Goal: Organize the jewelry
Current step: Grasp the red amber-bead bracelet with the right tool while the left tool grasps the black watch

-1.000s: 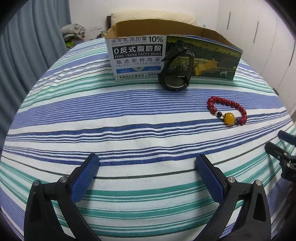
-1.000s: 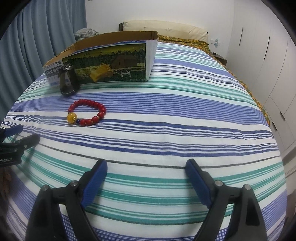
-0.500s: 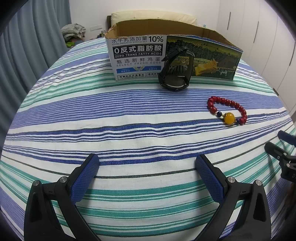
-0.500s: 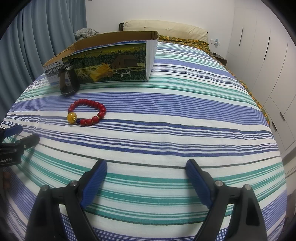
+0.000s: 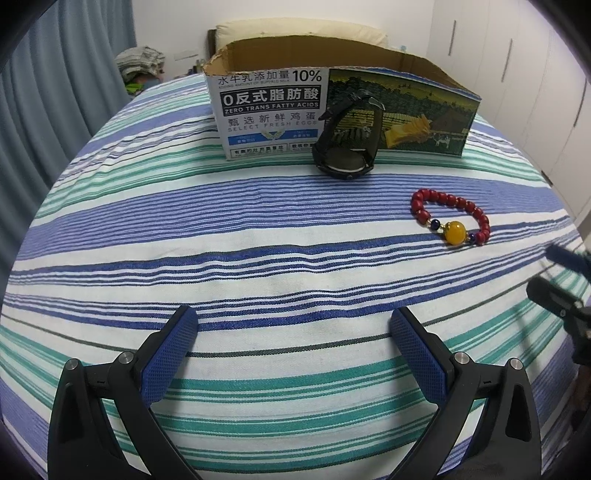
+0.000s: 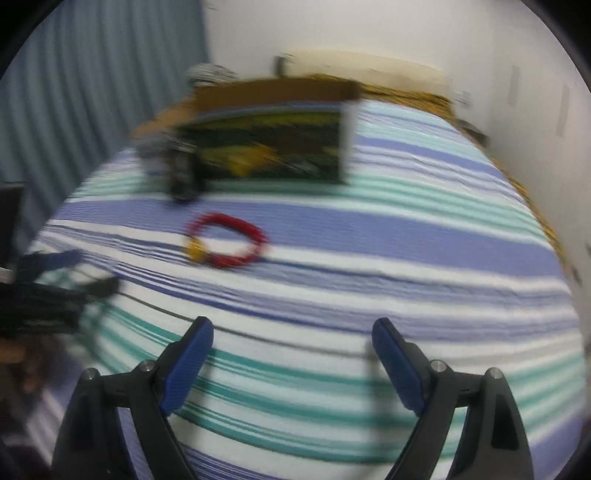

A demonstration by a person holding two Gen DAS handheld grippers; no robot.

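A red bead bracelet [image 5: 450, 218] with a yellow bead lies on the striped bedsheet, right of centre; it also shows in the blurred right wrist view [image 6: 225, 242]. A black wristwatch [image 5: 349, 142] leans against an open cardboard box [image 5: 332, 110], also seen in the right wrist view [image 6: 266, 144], where the watch [image 6: 183, 177] is smeared. My left gripper [image 5: 293, 325] is open and empty, low over the sheet, well short of both items. My right gripper [image 6: 291, 332] is open and empty, with the bracelet ahead and to its left.
The striped bed [image 5: 221, 229] fills both views. A pillow [image 5: 295, 31] lies behind the box. Curtains [image 5: 55, 92] hang at the left, wardrobe doors [image 5: 517, 74] at the right. The right gripper's tips [image 5: 554, 280] show at the left view's right edge.
The right gripper has swung left and forward, blurring its view; the bracelet and box now sit nearer its centre. The left gripper has hardly moved.
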